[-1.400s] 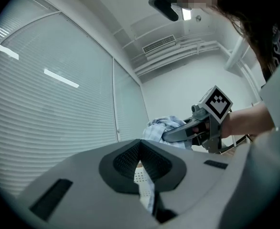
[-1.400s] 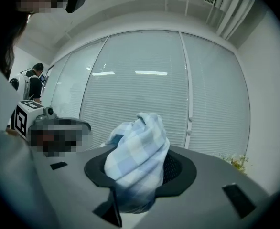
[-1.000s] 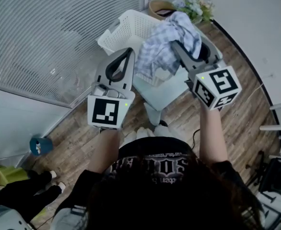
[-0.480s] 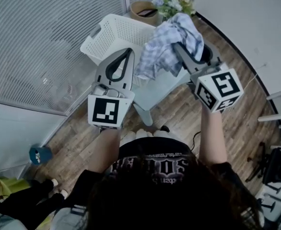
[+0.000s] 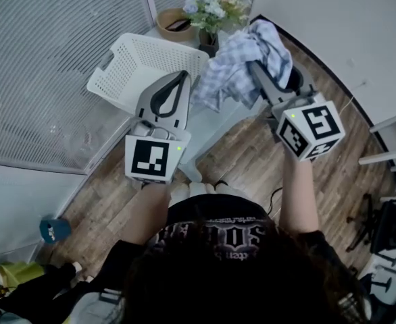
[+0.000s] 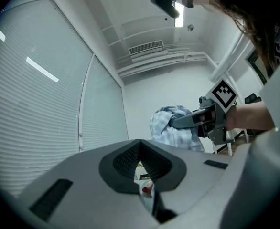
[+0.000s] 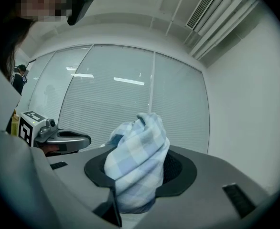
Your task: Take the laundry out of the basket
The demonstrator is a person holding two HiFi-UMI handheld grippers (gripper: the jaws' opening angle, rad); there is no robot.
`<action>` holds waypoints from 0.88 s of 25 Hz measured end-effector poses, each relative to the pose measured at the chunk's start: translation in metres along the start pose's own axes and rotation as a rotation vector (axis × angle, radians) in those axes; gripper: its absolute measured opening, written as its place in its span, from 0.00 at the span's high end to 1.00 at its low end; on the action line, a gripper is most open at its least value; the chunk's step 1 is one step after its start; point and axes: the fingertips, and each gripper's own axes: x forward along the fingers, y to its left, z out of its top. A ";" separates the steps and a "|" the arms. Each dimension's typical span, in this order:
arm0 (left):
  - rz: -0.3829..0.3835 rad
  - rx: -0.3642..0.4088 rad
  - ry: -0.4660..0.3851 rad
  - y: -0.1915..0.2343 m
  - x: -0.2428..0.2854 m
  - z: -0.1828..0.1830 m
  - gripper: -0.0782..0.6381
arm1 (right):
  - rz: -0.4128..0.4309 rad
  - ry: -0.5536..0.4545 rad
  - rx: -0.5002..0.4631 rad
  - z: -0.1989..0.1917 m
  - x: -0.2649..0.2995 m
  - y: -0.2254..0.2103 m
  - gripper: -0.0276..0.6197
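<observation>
Right gripper [image 5: 257,69] is pinching a bunched fold of the checked shirt [image 7: 137,161], which is evidently draping soft and light. Left gripper [image 6: 139,147] is riding closed, empty.

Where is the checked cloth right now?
In the head view it is at the upper right: the checked cloth hangs clamped in the right tool, right of the basket and just below the flowers.

An office-like room: blind-covered glass partitions [image 5: 42,66] at upper left, wood-plank floor [image 5: 252,157], ceiling vent [image 6: 146,47], plain white walls [image 5: 333,25].
</observation>
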 end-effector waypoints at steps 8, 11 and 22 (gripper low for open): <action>-0.060 0.012 0.005 -0.052 0.039 0.001 0.89 | -0.055 0.003 0.020 -0.013 -0.043 -0.054 0.67; -0.074 0.020 0.006 -0.056 0.049 -0.007 0.89 | -0.076 0.010 0.031 -0.024 -0.044 -0.064 0.67; -0.115 -0.002 -0.013 -0.095 0.075 -0.017 0.89 | -0.137 0.020 0.062 -0.052 -0.082 -0.100 0.67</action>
